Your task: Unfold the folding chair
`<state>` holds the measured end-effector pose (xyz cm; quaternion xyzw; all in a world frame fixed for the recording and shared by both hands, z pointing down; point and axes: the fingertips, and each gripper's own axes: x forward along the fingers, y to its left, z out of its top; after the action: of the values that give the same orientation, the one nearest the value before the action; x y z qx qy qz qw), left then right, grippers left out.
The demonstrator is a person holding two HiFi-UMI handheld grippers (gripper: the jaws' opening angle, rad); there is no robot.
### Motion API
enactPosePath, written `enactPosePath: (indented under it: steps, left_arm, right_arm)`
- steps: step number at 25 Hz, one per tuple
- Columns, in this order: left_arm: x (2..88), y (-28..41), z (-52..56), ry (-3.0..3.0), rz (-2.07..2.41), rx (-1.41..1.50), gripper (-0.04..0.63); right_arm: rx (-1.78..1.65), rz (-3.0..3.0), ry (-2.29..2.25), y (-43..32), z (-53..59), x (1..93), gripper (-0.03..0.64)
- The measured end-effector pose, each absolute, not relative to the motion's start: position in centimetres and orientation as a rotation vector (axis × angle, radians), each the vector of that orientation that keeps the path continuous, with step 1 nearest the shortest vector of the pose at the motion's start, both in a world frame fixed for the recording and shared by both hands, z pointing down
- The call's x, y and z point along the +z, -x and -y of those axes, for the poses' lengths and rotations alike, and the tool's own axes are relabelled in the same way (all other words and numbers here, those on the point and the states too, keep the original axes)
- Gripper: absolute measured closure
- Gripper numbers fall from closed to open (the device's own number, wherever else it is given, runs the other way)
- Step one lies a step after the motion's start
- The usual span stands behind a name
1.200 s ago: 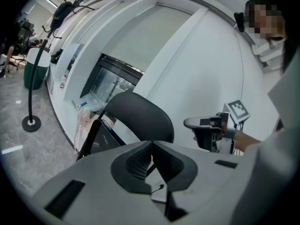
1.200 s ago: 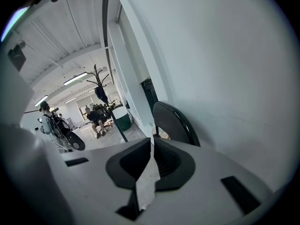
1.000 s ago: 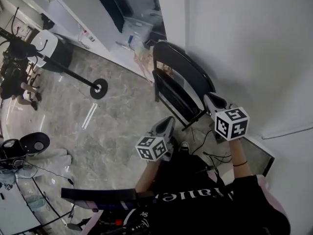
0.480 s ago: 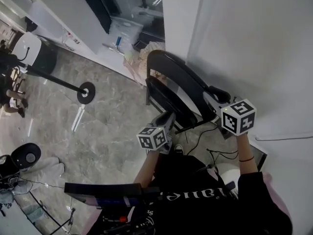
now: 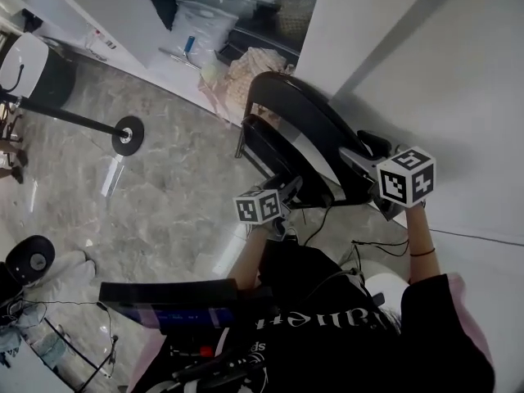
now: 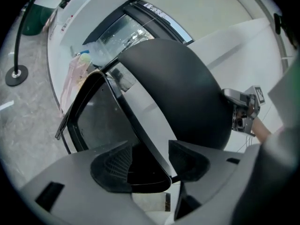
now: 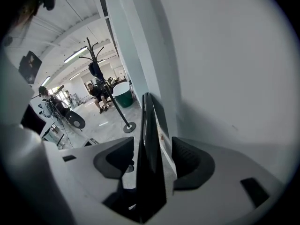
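The 2 grippers' jaws have just been opening and stand apart: the left gripper [image 6: 147,159] straddles the seat rim [image 6: 137,125], the right gripper [image 7: 152,162] the backrest edge [image 7: 149,135]. The folding chair [image 5: 299,121], leaning on the wall [image 5: 458,72], looks rigid, slick and fairly heavy, so its thin rims suit gripping.

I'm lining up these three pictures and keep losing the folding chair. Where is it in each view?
Head view: the folding chair sits just above centre, dark against the pale floor and wall.
Left gripper view: the chair fills the middle, its rounded dark back largest.
Right gripper view: the chair shows edge-on, a thin dark upright strip at lower centre.
Shared landmark: the pole stand's round base.
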<state>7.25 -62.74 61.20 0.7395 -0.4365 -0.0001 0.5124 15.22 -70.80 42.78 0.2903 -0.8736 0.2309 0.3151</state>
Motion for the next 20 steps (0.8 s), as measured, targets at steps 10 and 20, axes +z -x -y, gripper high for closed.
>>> enactPosePath:
  steps: [10,20]
  left_arm:
    - [65.3,-9.9,66.0,-1.67,0.921,-0.057,0.359]
    - [66.1,-9.7,67.9,-1.489,0.936,-0.186,0.402]
  right_arm:
    - [0.716,2.215,-0.67,-14.8,70.6,45.6,0.386]
    - [0.555,2.14,-0.577,-13.4,69.7,45.9,0.526]
